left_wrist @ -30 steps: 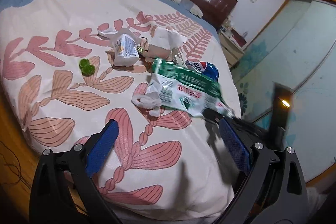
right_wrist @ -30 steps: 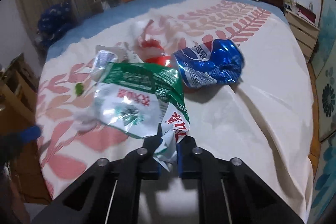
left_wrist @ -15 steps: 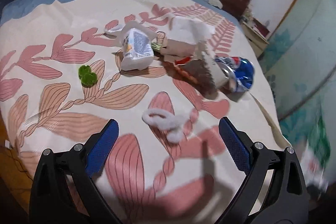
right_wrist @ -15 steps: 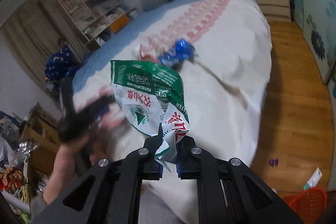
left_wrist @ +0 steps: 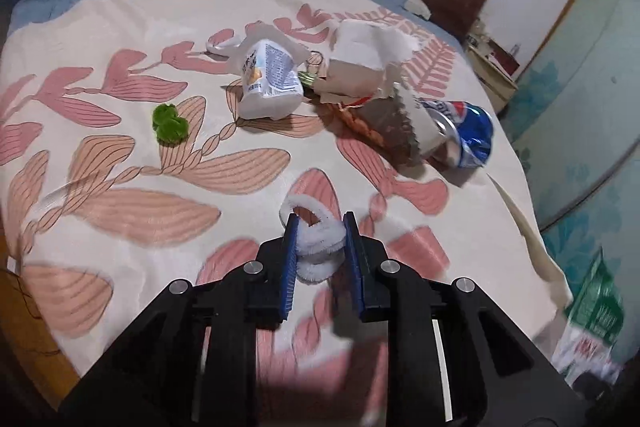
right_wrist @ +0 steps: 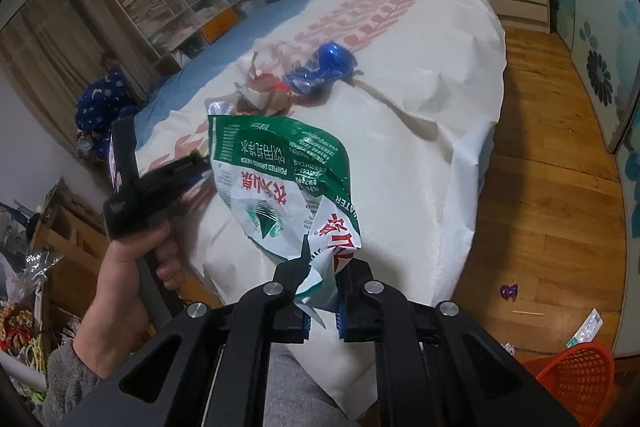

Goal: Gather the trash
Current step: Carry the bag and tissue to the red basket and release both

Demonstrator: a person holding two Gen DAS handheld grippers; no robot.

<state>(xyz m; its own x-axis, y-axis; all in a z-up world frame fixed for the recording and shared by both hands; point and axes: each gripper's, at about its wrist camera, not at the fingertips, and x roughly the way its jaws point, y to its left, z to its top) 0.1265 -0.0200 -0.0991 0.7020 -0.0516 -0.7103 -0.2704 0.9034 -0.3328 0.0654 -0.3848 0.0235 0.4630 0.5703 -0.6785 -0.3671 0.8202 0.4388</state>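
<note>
While the left gripper point(left_wrist: 319, 241) has just been closing, its 2 blue pads now squeeze a white fuzzy loop point(left_wrist: 316, 239) lying on the leaf-print bedspread point(left_wrist: 120, 211), w/ part of the loop sticking out ahead of the tips. Looks like pipe-cleaner stuff: very light, soft outside, prob bendy wire inside, so it should lift easy but could twist or slip; best taken across the bunched coils, as it is now. Right gripper point(right_wrist: 322, 307) is nearly shut, pinching the bottom corner of a crumpled green-and-white plastic bag point(right_wrist: 280, 183) that hangs up in front of it, off the bed. Thin, crinkly film, weighs almost nothing, flaps abt, so a firm pinch on a fold is needed. Print reads "PURIFIED DRINKING WATER" plus red & white Chinese characters, too warped to read. Ahead of the left tips & to the right: crushed blue can point(left_wrist: 468, 135), logo unclear; straight ahead a white pouch point(left_wrist: 268, 83) w/ tiny unreadable text, and a green fuzzy ball point(left_wrist: 168, 123) off left. Red basket point(right_wrist: 576, 379) sits on the floor low right of the right tongs
</note>
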